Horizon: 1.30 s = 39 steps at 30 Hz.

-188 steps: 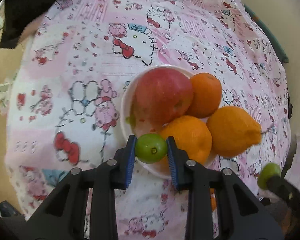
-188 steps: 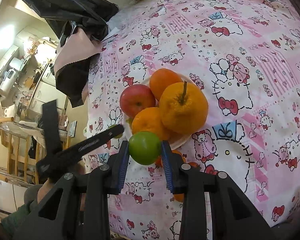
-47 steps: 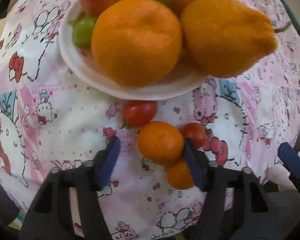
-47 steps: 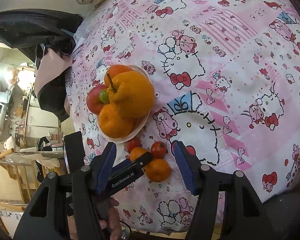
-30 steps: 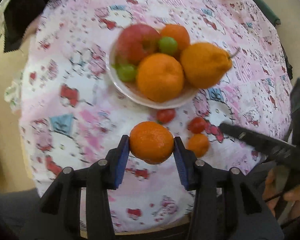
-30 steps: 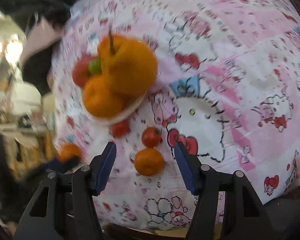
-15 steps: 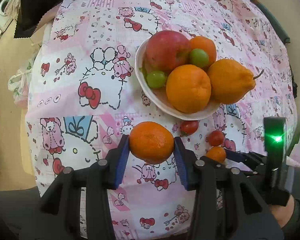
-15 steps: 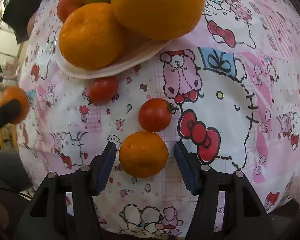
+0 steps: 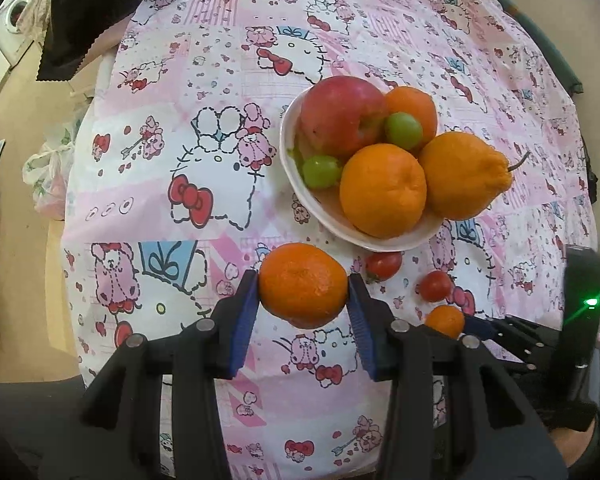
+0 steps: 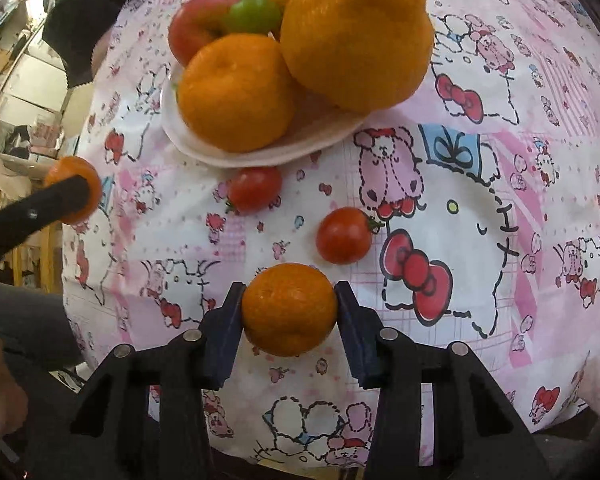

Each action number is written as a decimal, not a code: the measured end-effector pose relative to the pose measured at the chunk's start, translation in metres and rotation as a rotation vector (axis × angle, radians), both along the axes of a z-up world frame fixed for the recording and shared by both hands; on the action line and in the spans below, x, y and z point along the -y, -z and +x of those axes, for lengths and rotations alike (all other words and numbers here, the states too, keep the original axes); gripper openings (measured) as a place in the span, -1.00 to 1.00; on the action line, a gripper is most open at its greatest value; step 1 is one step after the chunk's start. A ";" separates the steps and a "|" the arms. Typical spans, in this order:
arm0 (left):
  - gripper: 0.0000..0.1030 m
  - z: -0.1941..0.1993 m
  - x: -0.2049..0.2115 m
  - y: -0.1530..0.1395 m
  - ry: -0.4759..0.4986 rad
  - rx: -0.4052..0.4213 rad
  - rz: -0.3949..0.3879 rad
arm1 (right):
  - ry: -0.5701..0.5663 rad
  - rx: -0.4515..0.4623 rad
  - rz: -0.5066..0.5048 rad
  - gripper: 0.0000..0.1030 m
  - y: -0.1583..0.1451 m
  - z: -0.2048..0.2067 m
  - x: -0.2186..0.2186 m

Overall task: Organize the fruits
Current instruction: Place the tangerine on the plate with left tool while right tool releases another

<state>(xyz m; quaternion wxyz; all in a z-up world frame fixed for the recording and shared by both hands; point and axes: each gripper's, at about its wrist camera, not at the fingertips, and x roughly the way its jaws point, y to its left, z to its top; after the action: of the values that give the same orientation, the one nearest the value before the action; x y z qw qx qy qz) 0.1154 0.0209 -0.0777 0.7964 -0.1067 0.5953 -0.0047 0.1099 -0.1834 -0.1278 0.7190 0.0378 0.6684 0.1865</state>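
My left gripper [image 9: 303,290] tilts steeply down, clamping a mandarin [image 9: 303,285]; my right gripper [image 10: 289,310], just closing, pinches a smaller mandarin [image 10: 289,309] near the plate [image 10: 260,152].

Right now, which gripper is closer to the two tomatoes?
Right. The right gripper, clamping a mandarin, sits just below the tomatoes. The left gripper, holding another mandarin, is farther off to their left.

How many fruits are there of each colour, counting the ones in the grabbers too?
Orange: 5, namely the round orange on the white plate, the smaller orange behind it, the bumpy stemmed orange citrus, and one small mandarin in each gripper.
Red: 3, namely the big red apple and two cherry tomatoes.
Green: 2 small round fruits.
Total: 10
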 end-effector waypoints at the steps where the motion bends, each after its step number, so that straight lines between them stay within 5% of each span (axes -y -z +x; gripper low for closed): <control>1: -0.23 0.000 0.000 0.000 0.000 0.003 0.006 | 0.003 -0.001 0.015 -0.10 -0.004 0.000 0.002; 11: -0.23 -0.002 -0.010 0.004 -0.035 0.027 0.052 | 0.013 0.064 0.130 -0.09 -0.035 -0.002 0.003; 24: -0.23 0.006 -0.002 -0.030 -0.002 0.120 0.059 | 0.115 0.324 0.330 -0.09 -0.108 0.013 0.034; 39: -0.23 0.070 0.009 -0.061 0.046 0.170 0.037 | 0.152 0.382 0.296 -0.09 -0.123 0.078 0.049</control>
<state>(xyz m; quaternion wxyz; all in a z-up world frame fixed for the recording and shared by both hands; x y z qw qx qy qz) 0.1850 0.0115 -0.0167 0.8454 -0.0776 0.5280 -0.0211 0.1881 -0.2322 -0.0046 0.8308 0.1568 0.4813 0.2314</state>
